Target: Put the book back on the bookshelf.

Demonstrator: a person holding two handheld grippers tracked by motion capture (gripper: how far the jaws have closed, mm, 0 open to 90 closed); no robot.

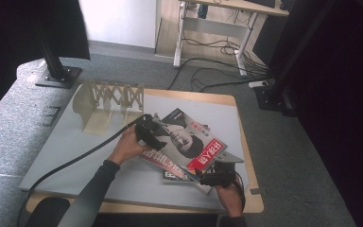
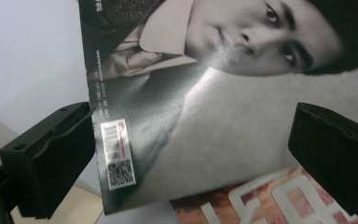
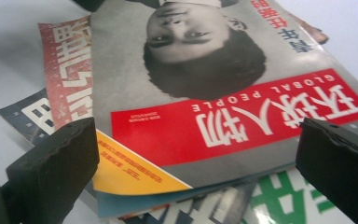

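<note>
Top magazine point(image 1: 189, 142) sits on the loose stack mid-table, both grippers spread at its edges: left gripper point(image 1: 151, 135) far-left corner, right gripper point(image 1: 208, 178) near edge. Slide one jaw under the top cover only, then pinch; the wooden rack point(image 1: 108, 106) stands behind.

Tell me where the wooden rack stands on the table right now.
In the high view the wooden rack stands upright at the table's far left corner, beyond the left gripper and apart from the pile of magazines.
</note>
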